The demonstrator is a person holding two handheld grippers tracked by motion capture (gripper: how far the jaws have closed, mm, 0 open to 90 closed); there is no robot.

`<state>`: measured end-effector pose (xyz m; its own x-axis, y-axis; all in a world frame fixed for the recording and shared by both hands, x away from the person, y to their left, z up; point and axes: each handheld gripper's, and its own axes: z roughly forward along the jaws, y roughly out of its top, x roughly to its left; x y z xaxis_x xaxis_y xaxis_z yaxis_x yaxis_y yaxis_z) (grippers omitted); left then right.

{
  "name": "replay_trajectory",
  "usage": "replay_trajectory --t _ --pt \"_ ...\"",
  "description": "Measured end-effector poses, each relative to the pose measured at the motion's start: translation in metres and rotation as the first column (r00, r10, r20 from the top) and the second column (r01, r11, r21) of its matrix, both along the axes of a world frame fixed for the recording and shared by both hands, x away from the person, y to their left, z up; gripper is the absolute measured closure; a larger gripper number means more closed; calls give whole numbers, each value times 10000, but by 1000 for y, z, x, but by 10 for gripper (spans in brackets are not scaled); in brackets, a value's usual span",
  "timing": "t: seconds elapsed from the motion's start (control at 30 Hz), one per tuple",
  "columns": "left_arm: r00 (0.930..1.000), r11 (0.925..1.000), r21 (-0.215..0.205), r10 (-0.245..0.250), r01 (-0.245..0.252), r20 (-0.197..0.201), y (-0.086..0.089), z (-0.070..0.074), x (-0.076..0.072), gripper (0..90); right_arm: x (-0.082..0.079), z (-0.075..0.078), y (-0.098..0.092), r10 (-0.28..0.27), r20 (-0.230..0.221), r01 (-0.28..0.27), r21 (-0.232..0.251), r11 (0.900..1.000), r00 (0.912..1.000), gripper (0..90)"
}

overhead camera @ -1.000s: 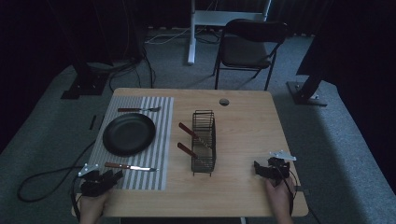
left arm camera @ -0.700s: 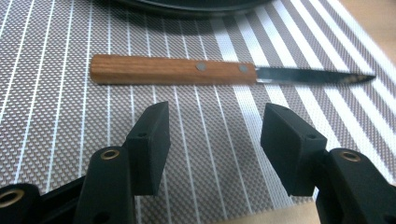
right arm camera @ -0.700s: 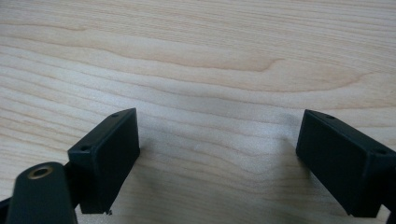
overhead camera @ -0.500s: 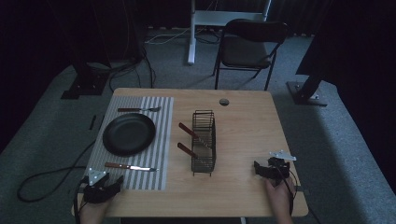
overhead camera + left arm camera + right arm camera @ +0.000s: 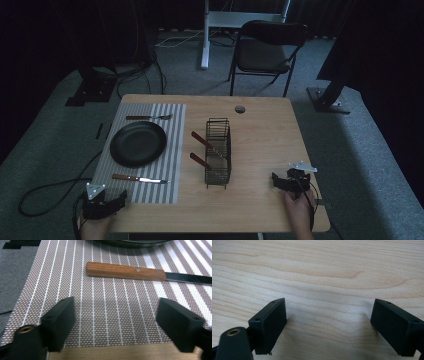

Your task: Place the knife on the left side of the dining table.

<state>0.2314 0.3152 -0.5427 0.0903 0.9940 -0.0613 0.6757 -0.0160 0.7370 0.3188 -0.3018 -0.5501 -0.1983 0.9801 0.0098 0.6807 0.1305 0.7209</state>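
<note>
Left tongs (image 5: 115,322) gape wide, empty, above the striped placemat (image 5: 112,302) below the knife (image 5: 125,271). Right tongs (image 5: 328,325) gape wide over bare tabletop (image 5: 324,270).

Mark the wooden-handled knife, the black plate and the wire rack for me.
Wooden-handled knife (image 5: 125,271): left gripper view, middle of its wooden handle.
Black plate (image 5: 138,143): high view, centre of the plate.
Wire rack (image 5: 218,178): high view, near end wall of the rack.

No readable text, label, brand, number or sign appeared on anything in the views.
</note>
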Motion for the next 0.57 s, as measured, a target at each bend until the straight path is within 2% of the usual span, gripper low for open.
replay_trajectory --t 0.07,0.17,0.23,0.37,0.57 --pt "10000 10000 -49 -12 12 -61 0 -1 0 108 0 0 0 2 0 -2 -1 10000 10000 124" --pt "9998 9999 130 -69 71 -179 -1 -1 0 89 0 0 0 2 1 -2 0 10000 10000 124" --pt "9993 9999 67 -103 106 -364 -1 -2 1 11 0 0 0 1 1 -1 0 10000 10000 124" --pt "9995 9999 78 -83 85 -313 -1 -2 1 12 0 0 0 1 3 -1 0 10000 10000 124" --pt "9989 9999 55 -151 153 -447 -1 -3 2 12 0 0 0 0 1 0 -2 10000 10000 124"
